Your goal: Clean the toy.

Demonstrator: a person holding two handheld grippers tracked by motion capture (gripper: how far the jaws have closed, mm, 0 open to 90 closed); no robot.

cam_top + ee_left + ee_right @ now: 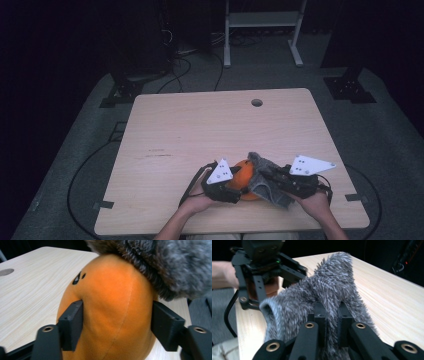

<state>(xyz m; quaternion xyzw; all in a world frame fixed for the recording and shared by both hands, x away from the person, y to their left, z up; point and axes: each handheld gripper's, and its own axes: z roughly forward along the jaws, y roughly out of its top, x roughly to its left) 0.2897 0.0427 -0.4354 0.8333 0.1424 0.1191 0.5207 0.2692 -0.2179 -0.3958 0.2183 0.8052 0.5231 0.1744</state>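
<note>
Jaws around orange plush toy [110, 307], grey furry cloth [324, 297]

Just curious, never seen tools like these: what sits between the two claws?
In the high view, an orange plush toy and a grey furry cloth lie between the left claw and the right claw.

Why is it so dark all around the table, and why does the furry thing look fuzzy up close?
High view: light falls on the table, while the room behind stays nearly black. Left gripper view: the grey furry cloth sits very close and out of focus, though the orange plush toy looks sharper. Right gripper view: the fur by the fingers is crisp; the near left edge smears.
</note>
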